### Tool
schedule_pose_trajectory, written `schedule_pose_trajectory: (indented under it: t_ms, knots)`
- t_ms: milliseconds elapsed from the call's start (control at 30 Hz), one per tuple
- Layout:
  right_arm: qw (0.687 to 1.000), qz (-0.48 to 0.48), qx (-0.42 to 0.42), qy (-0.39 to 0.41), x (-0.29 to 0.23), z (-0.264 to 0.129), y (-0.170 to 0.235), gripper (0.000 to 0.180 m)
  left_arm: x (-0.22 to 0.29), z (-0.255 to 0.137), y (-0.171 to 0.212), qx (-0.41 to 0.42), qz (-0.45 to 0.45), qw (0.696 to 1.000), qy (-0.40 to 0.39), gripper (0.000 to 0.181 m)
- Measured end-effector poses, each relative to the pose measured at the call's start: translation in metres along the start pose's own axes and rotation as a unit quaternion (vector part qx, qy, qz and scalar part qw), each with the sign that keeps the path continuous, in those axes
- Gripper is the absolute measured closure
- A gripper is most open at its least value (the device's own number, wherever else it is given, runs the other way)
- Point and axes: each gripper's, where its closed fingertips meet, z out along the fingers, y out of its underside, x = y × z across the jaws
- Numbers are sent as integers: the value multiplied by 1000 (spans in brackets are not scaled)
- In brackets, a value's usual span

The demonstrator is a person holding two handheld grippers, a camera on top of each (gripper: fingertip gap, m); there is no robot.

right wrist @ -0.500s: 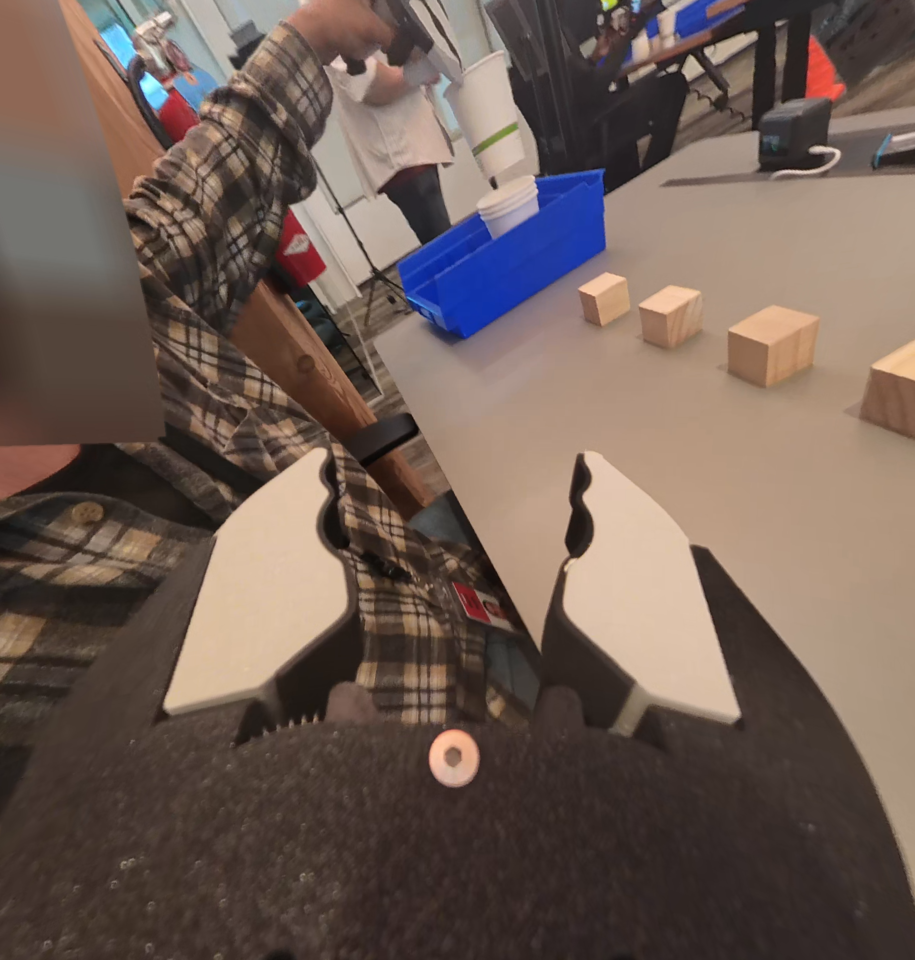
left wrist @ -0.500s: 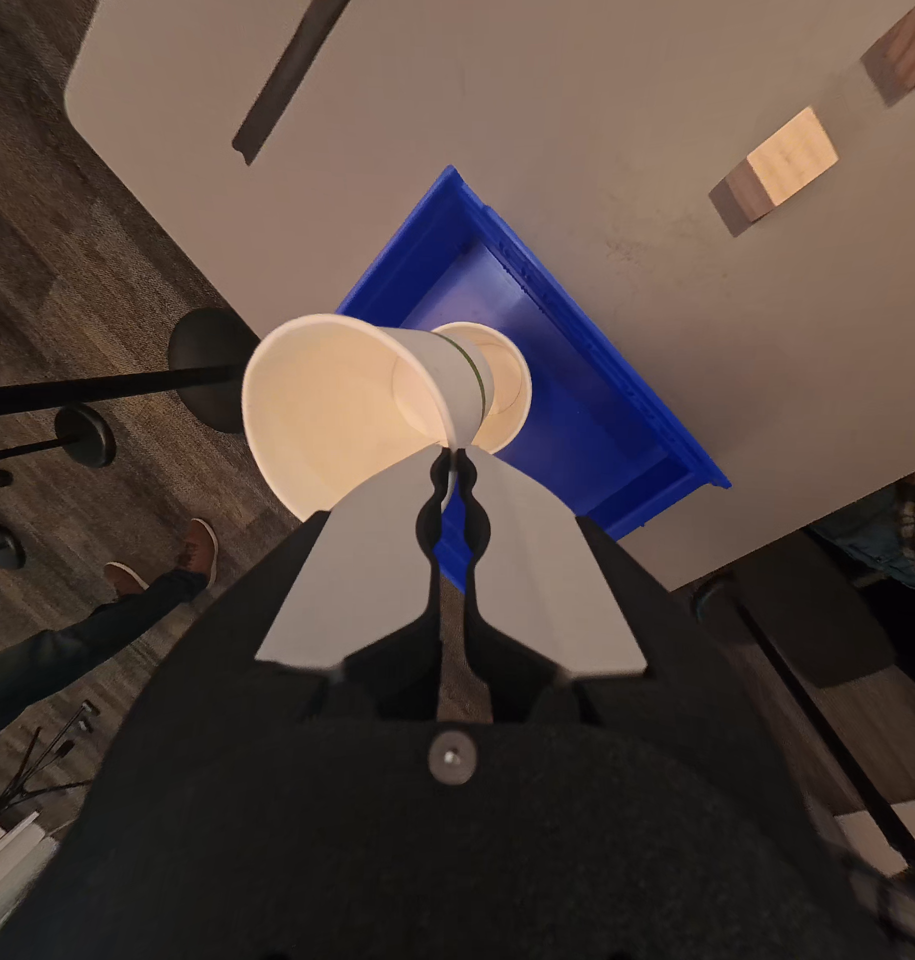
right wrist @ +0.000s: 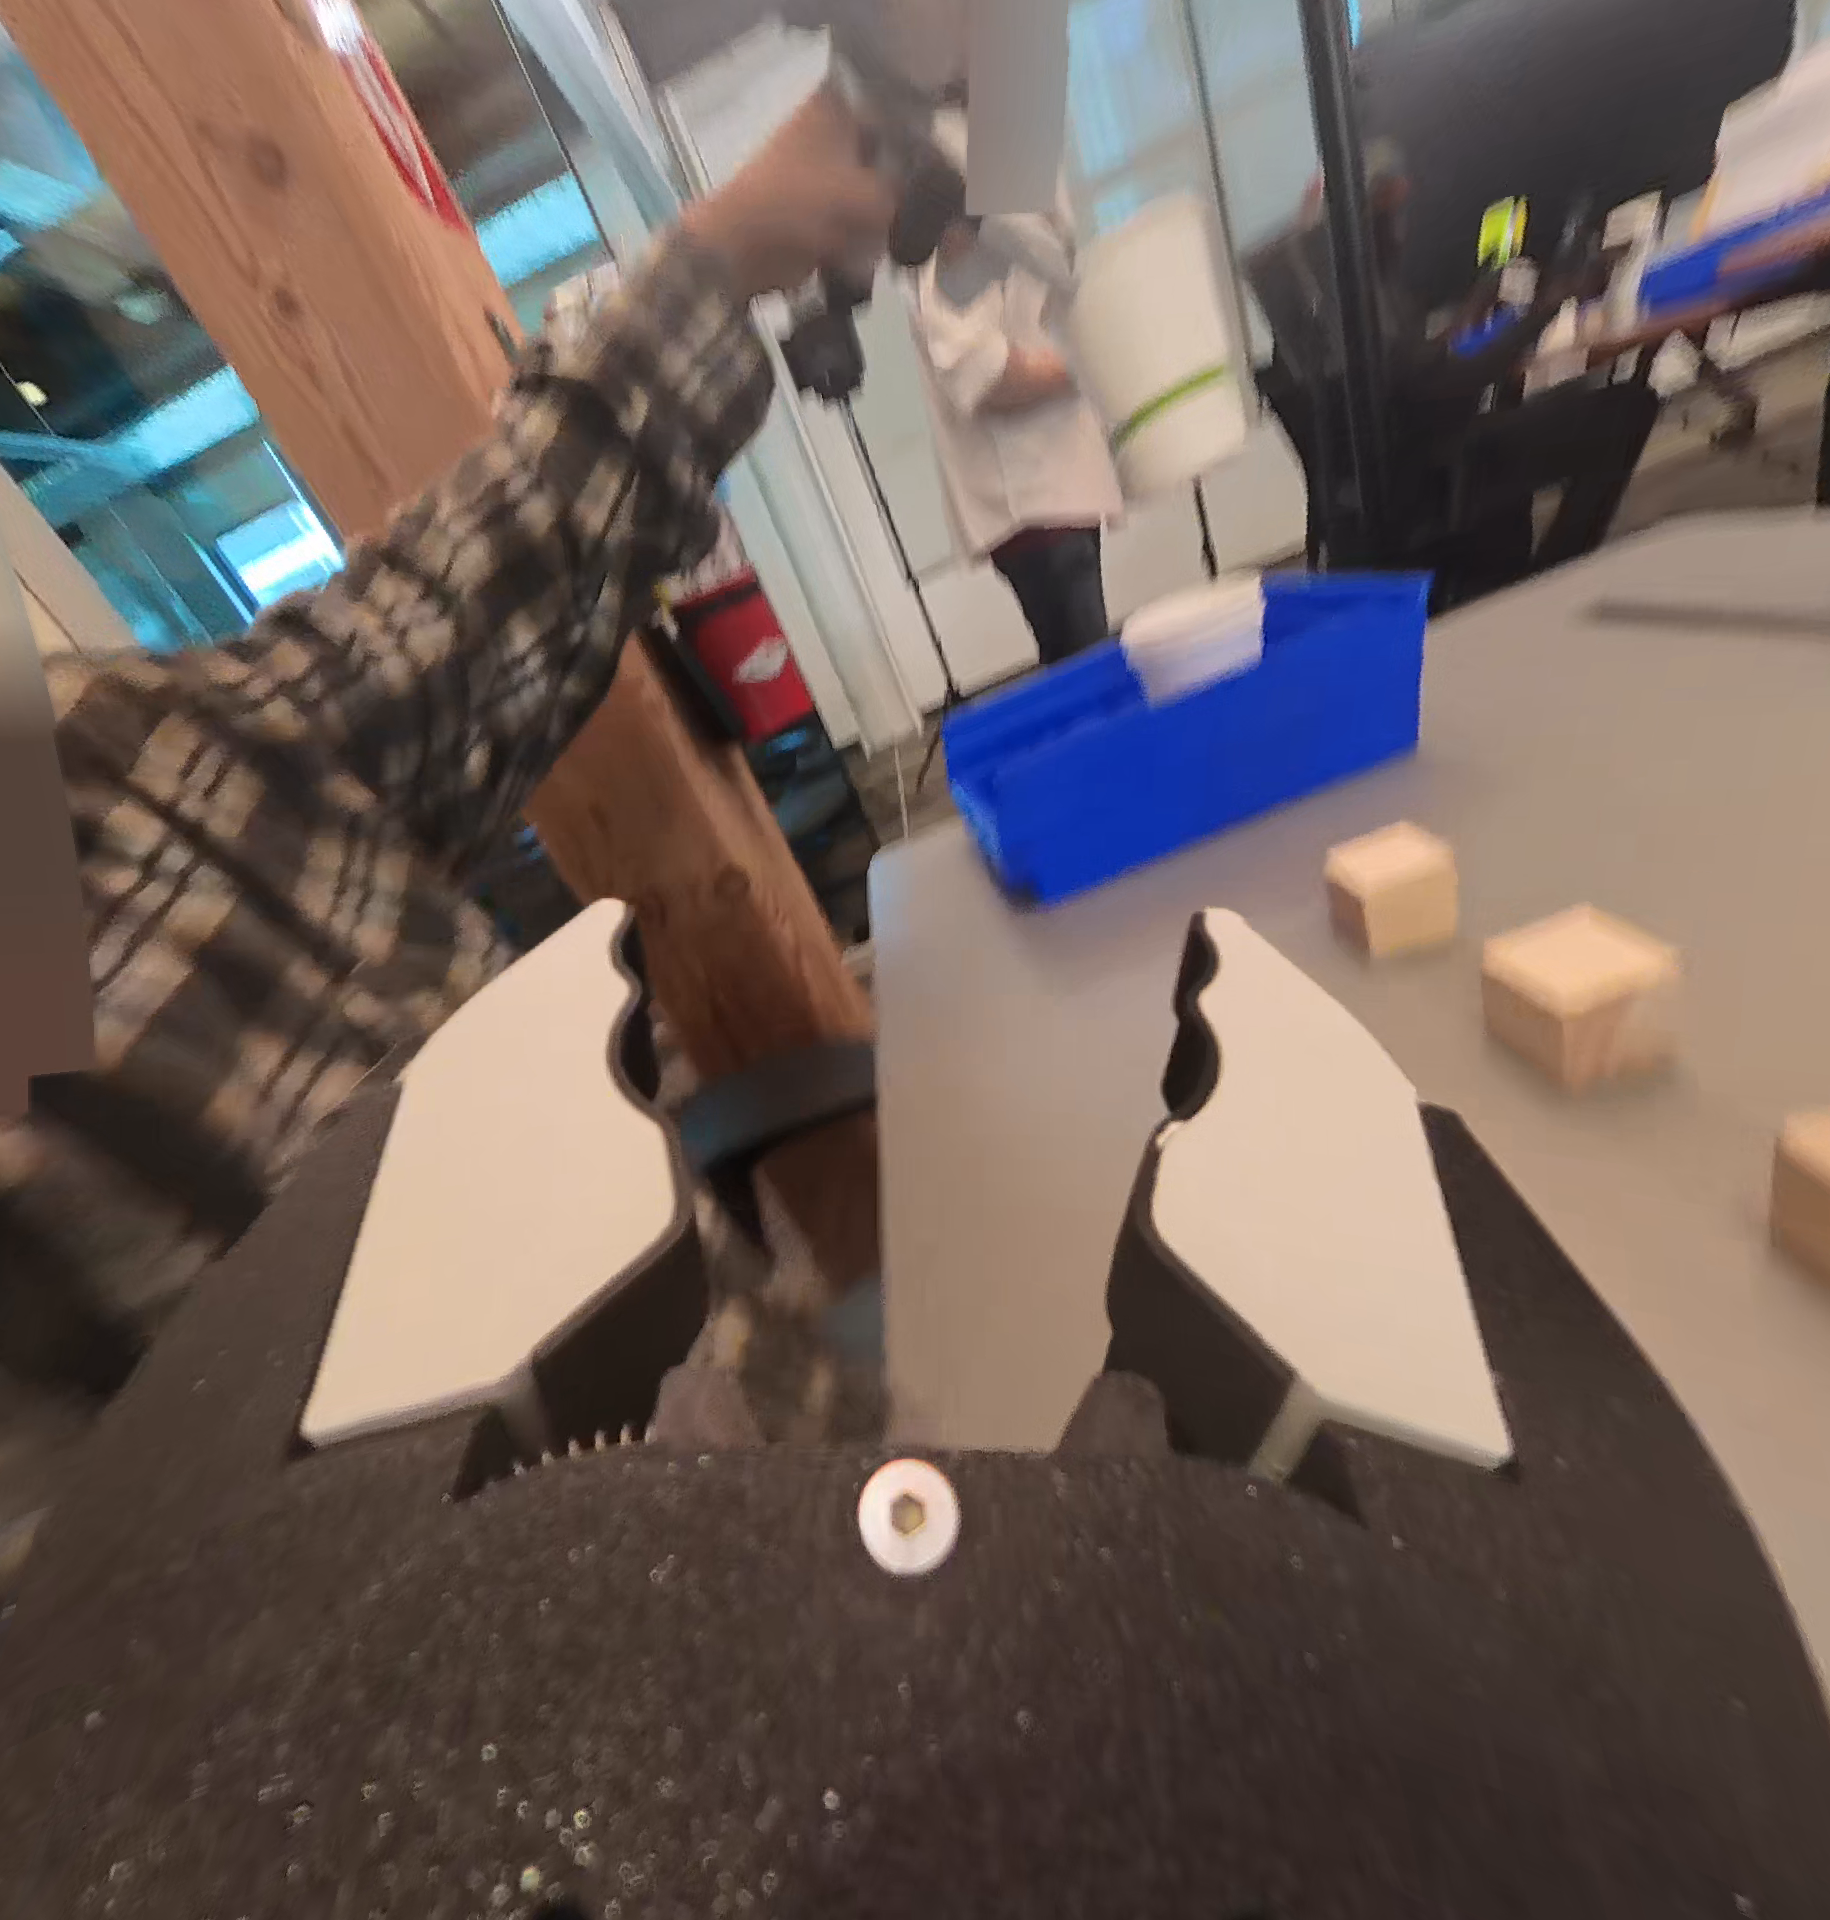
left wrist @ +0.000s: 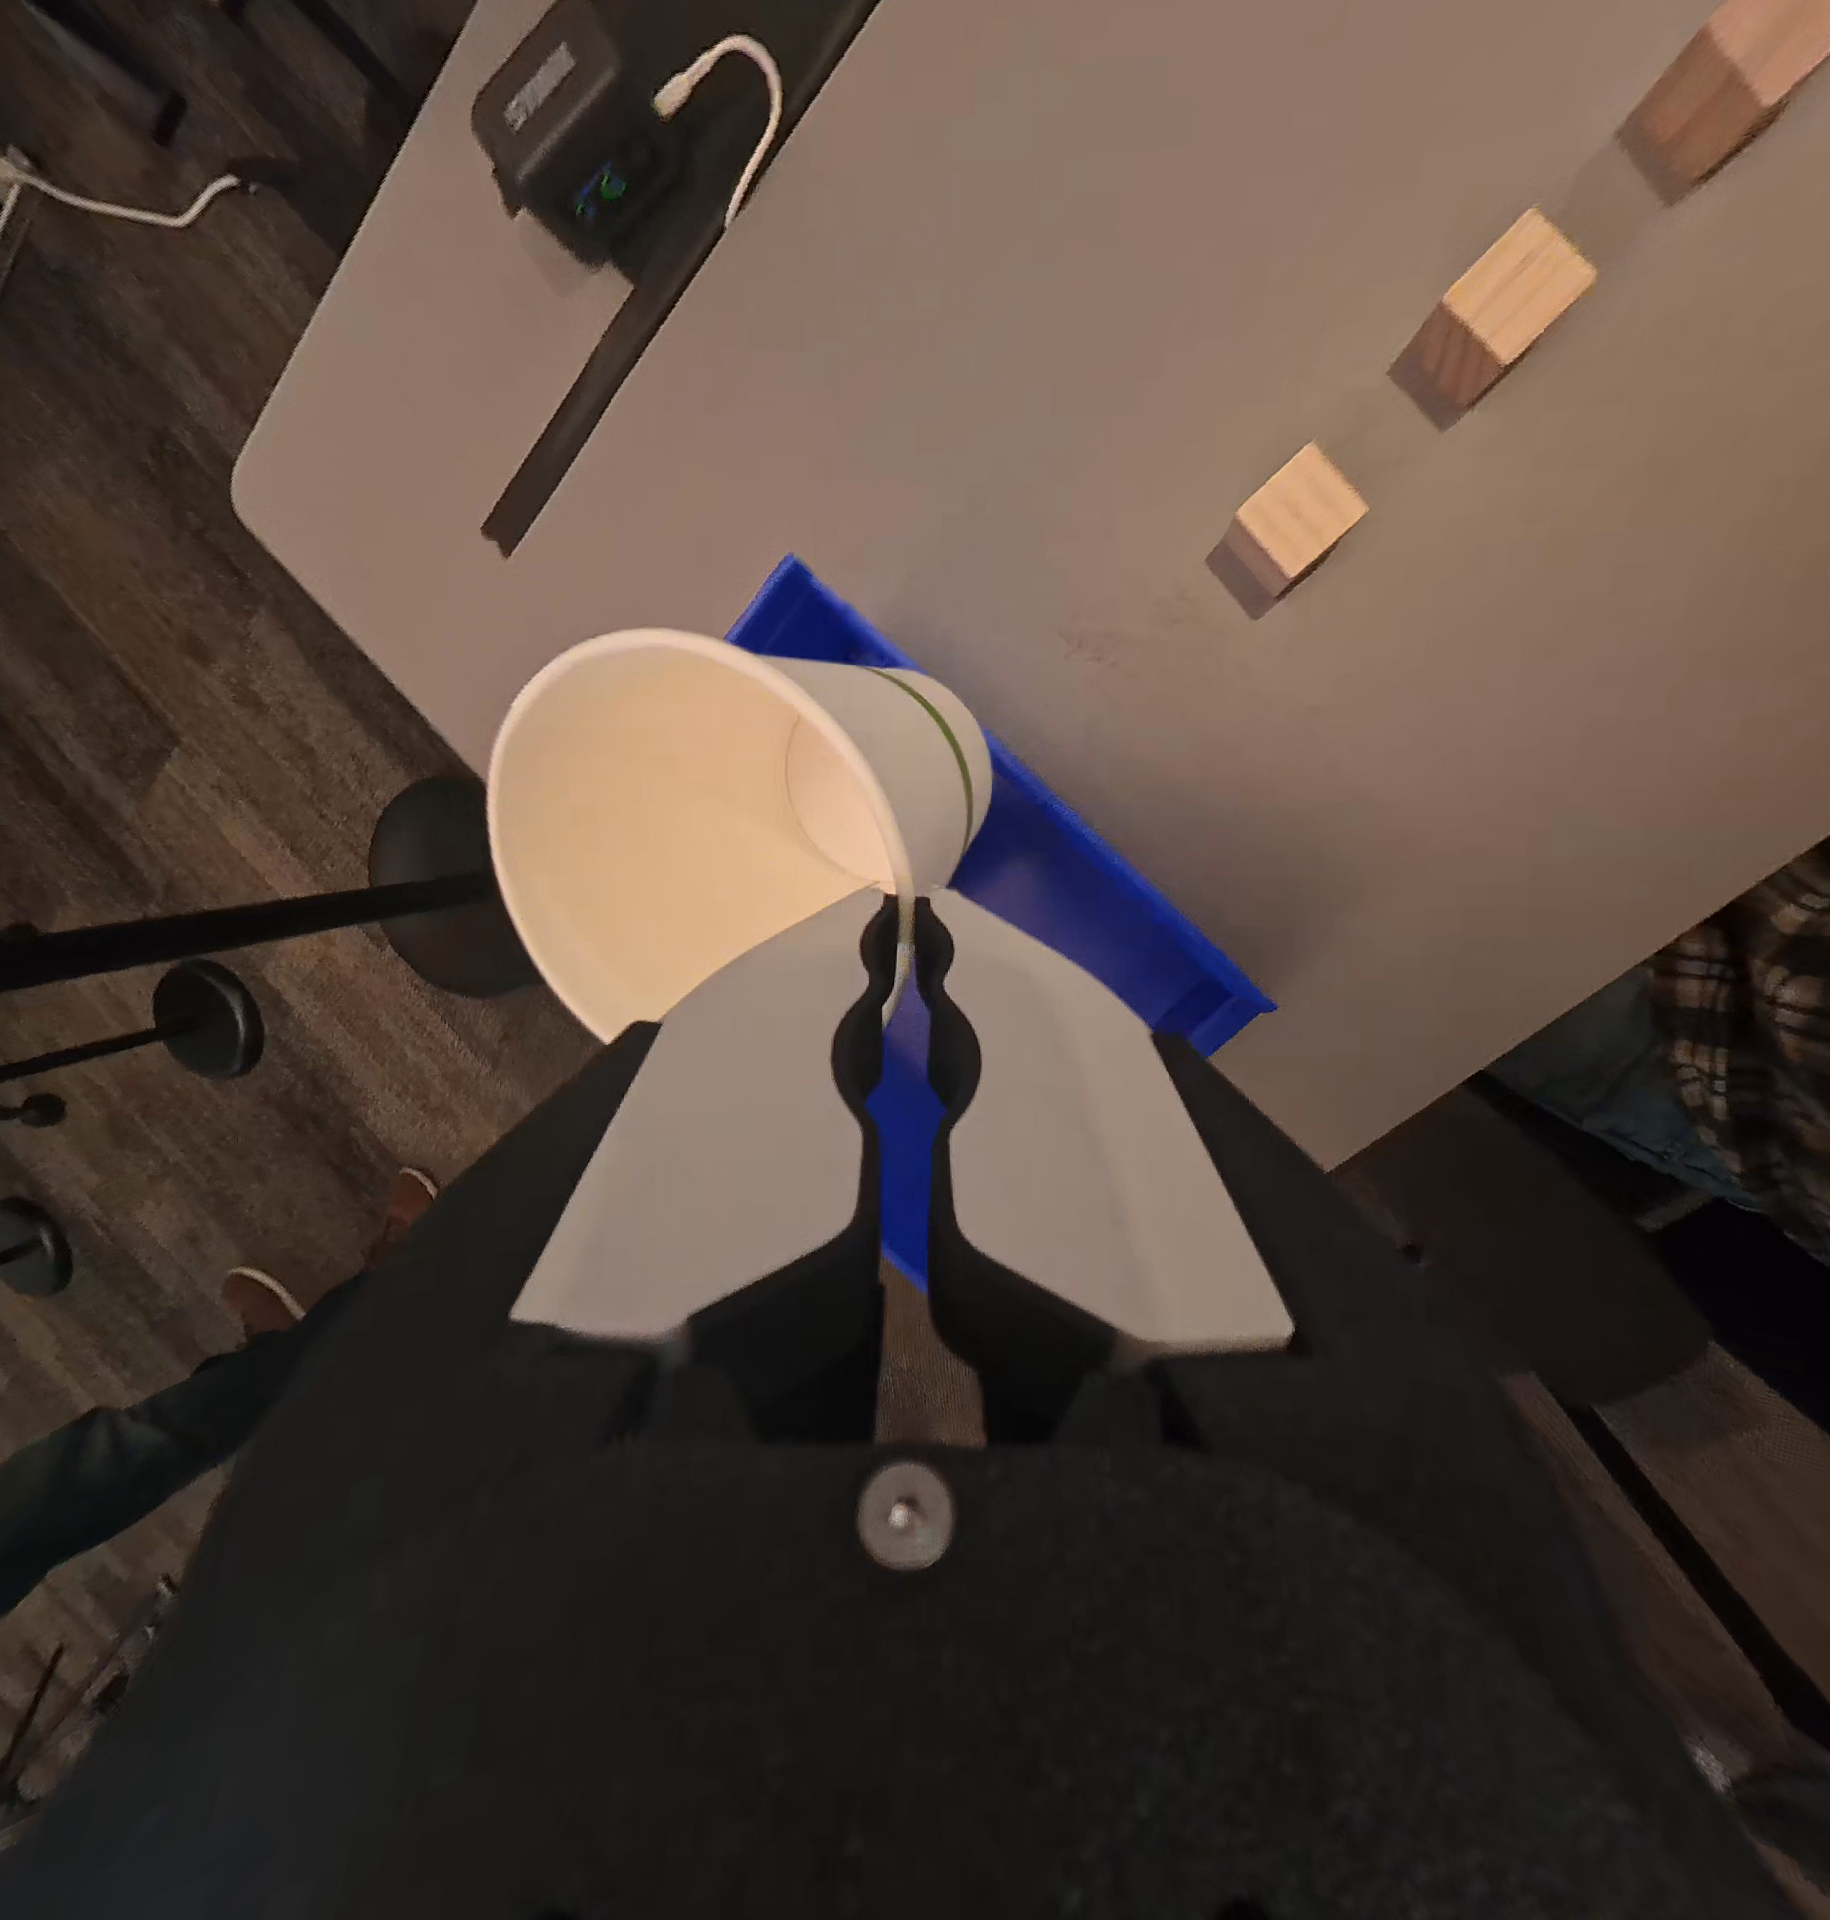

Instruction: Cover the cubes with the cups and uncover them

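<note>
The left gripper pinches the rim of a white paper cup, held in the air at frame centre above the blue bin on the grey table. Three wooden cubes run toward the upper right. The right gripper is spread wide and empty at the table's near edge, with more cups stacked in the bin at upper right.

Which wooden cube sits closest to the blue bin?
The smallest-looking cube, at the end of the row beside the blue bin; the other cubes line up farther away from it.
</note>
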Motion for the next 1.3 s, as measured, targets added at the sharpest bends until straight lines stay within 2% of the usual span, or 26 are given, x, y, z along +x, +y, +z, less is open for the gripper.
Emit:
schedule_pose_trajectory:
  t_ms: [133,333,433,600,833,1000,1100,1133,1300]
  knots:
    - [998,-32,61,-3,34,42,-29,66,34,-1,-22,5,42,999,11,178]
    - [998,-49,26,-6,89,120,-39,56,103,5,-67,15,119,992,37,178]
    - [998,-47,50,-9,105,140,-40,53,139,1,-95,60,156,984,54,179]
    - [984,-18,174,-32,108,134,-59,53,177,-6,-133,169,156,968,105,179]
    - [951,13,303,-60,115,109,-92,54,205,-3,-157,304,112,926,194,179]
    - [943,23,321,-85,118,100,-104,59,218,10,-156,351,80,898,254,179]
    - [946,25,307,-104,118,97,-105,76,222,19,-154,366,67,887,273,179]
    - [946,25,304,-109,117,95,-106,89,224,23,-153,368,64,884,282,179]
    - [962,22,255,-94,117,90,-113,91,227,31,-151,390,31,862,323,178]
